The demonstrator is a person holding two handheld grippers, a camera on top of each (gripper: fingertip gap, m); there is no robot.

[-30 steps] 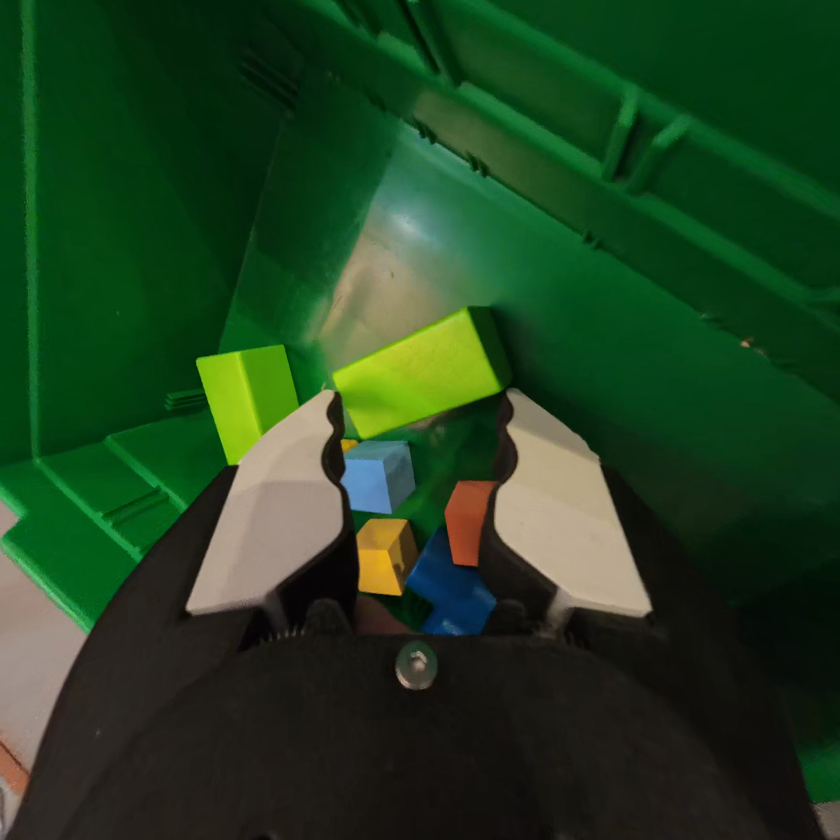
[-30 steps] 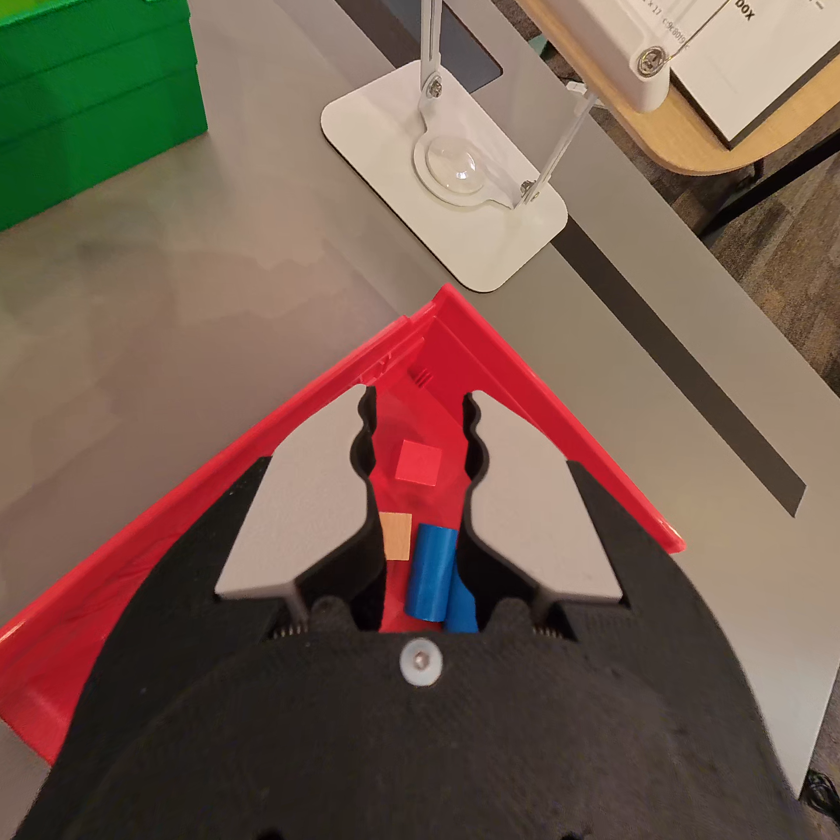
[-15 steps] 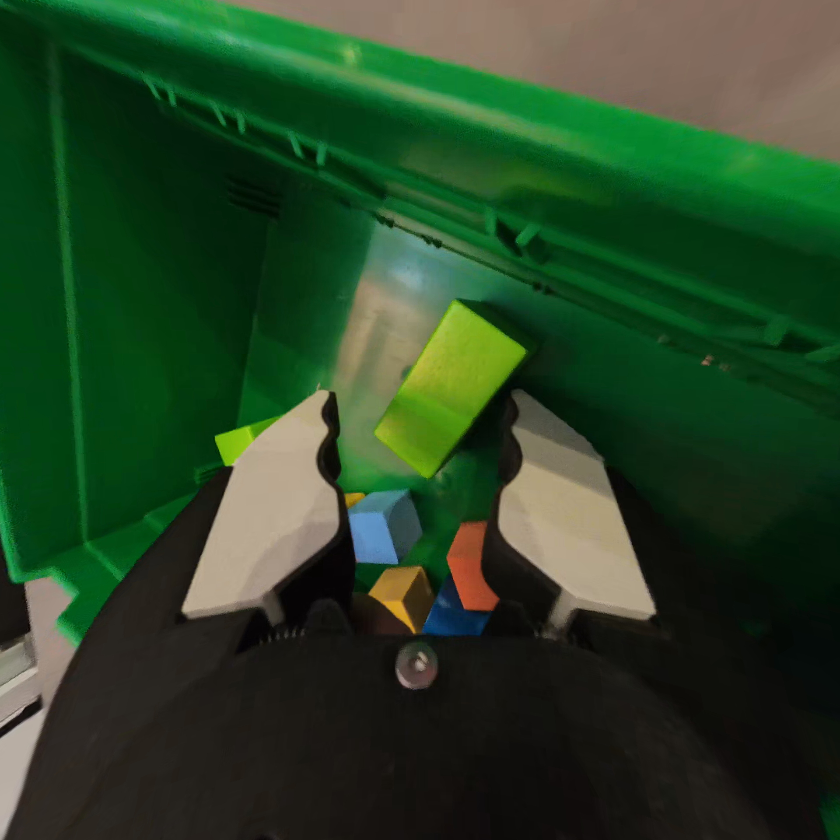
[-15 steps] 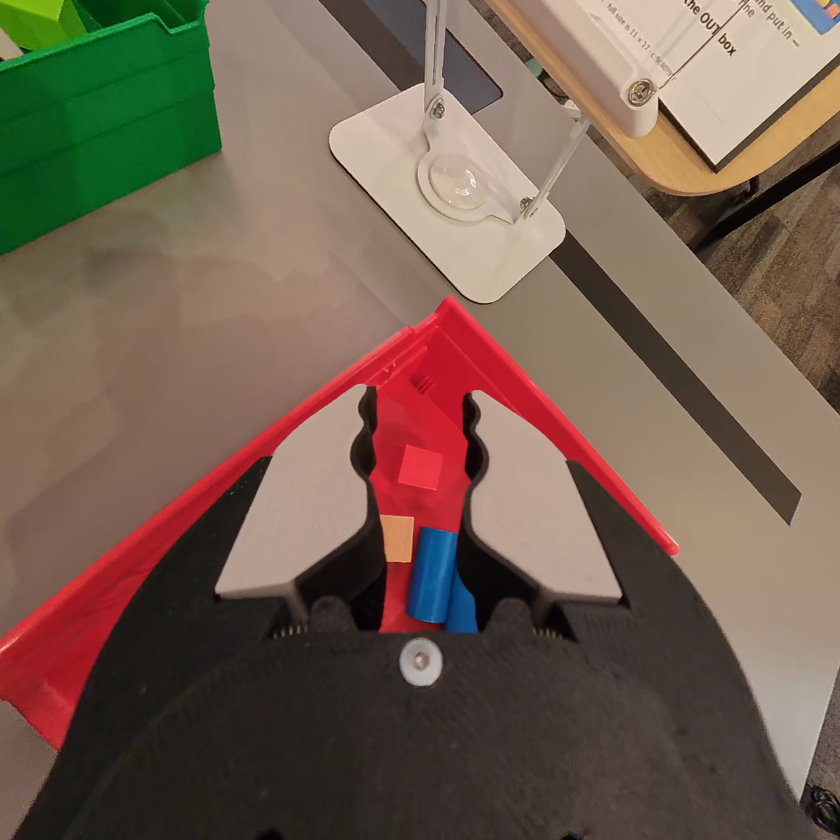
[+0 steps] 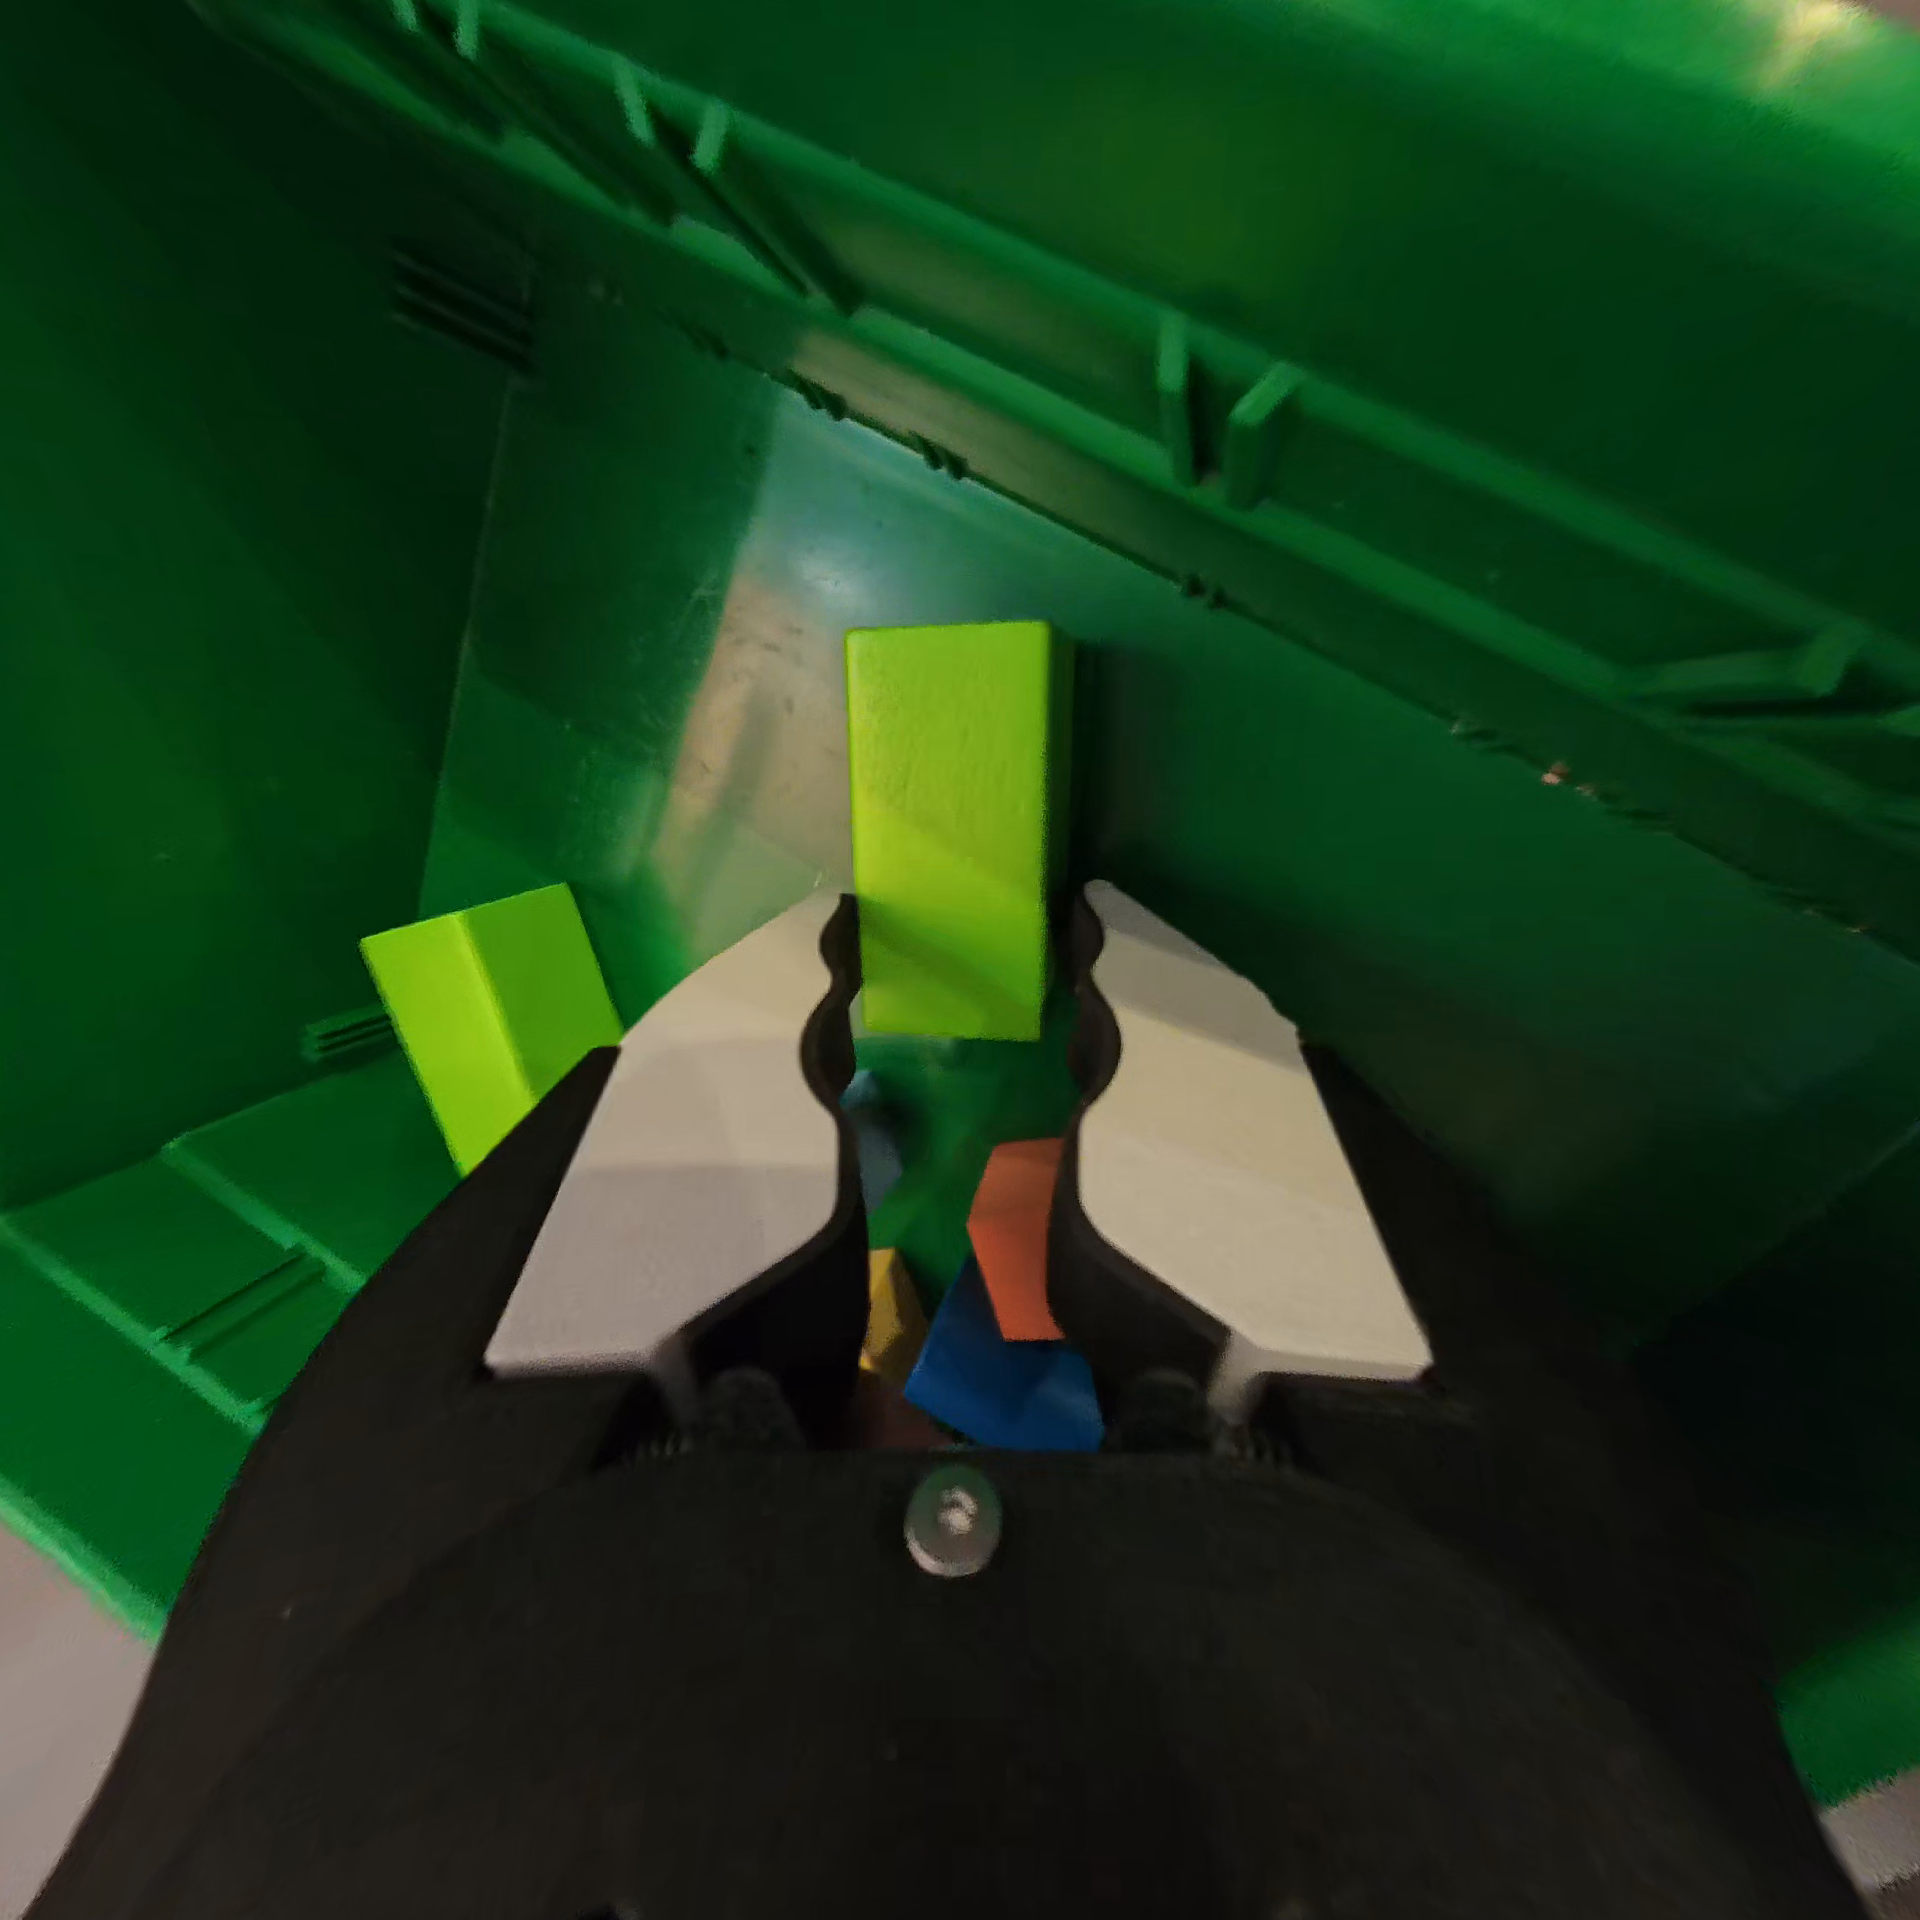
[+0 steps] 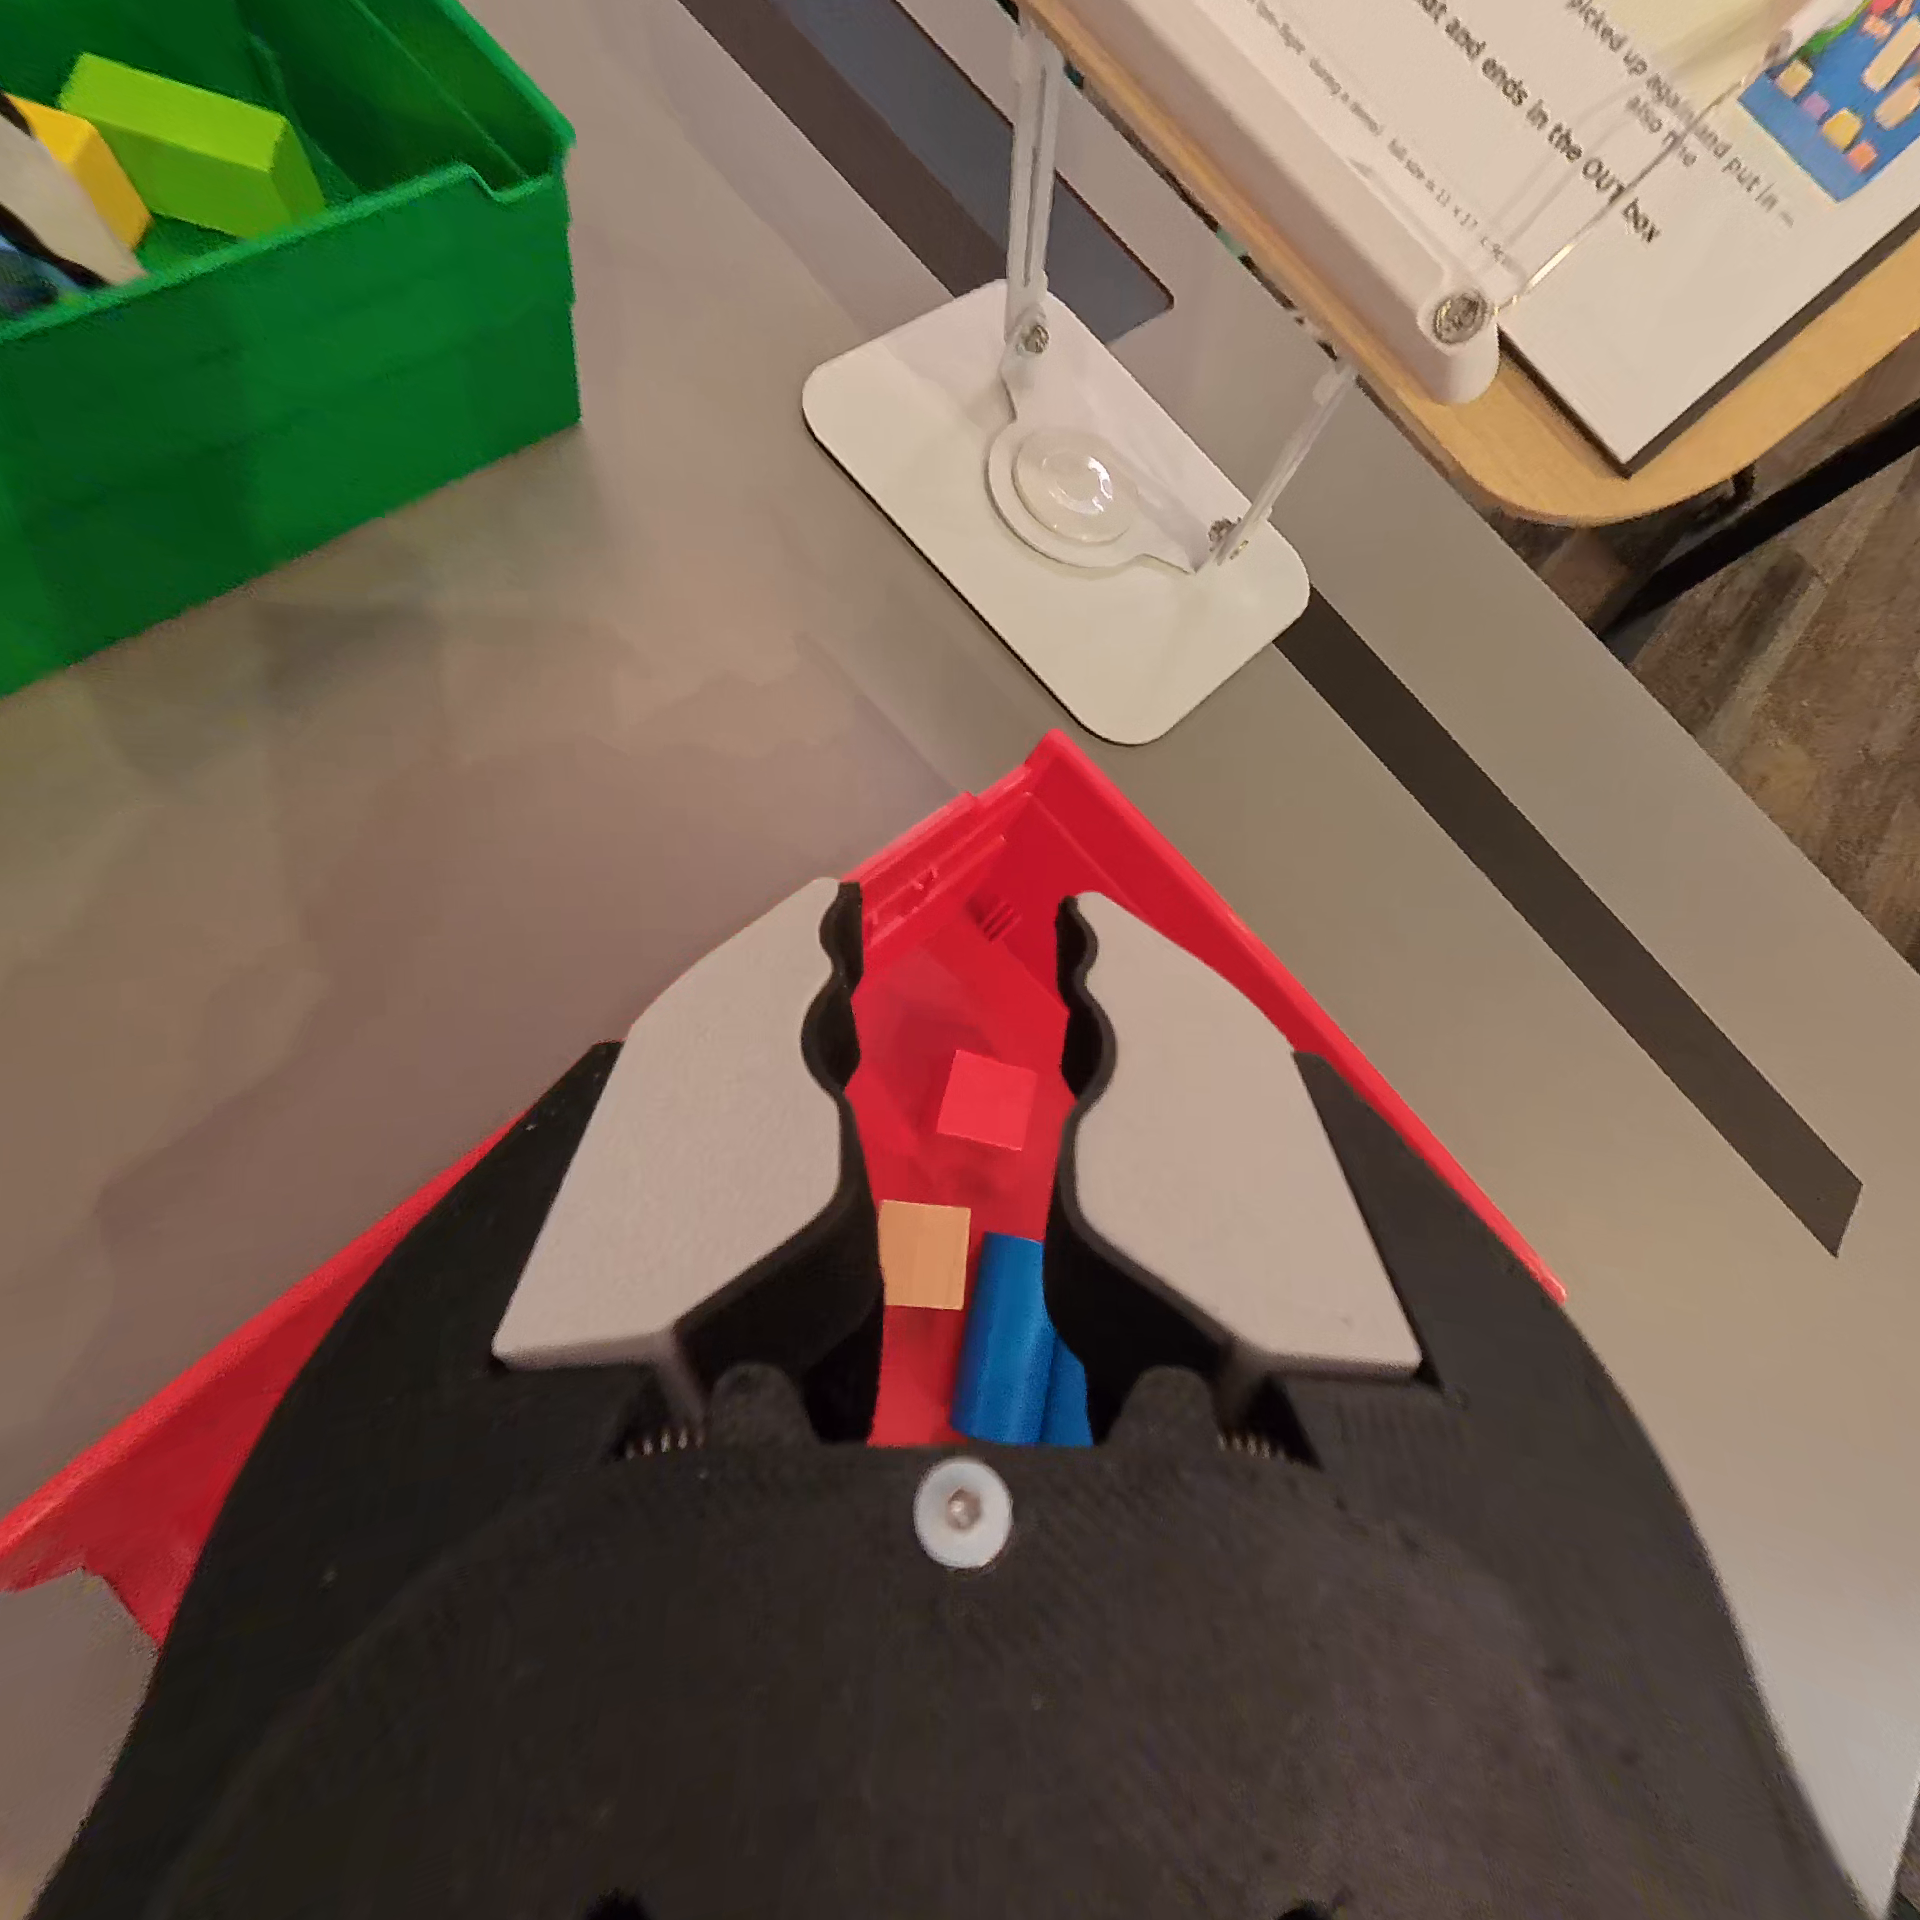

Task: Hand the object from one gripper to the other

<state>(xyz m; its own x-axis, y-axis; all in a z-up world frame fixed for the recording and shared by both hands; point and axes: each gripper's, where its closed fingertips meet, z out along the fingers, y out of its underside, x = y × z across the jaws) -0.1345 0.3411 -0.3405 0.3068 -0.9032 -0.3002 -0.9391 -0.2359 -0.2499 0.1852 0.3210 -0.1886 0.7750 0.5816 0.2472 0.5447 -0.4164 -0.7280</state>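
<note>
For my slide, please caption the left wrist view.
Left tongs closed on a lime-green block inside the green bin.

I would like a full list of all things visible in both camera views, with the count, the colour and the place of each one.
Plastic bin: one, green, around the left tongs.
Long wooden blocks: two, lime green; one between the left tongs' tips, one near the bin wall.
Small blocks under the left tongs: orange, blue, yellow, one each.
Plastic tray: one, red, on the grey table.
Blocks in the tray: red cube, tan cube, blue cylinder.
Lamp base: one, white, behind the tray.
Printed sheet: one, white, upper right.
Left tongs: narrowed around the block, contact unclear.
Right tongs: open, empty.
</note>
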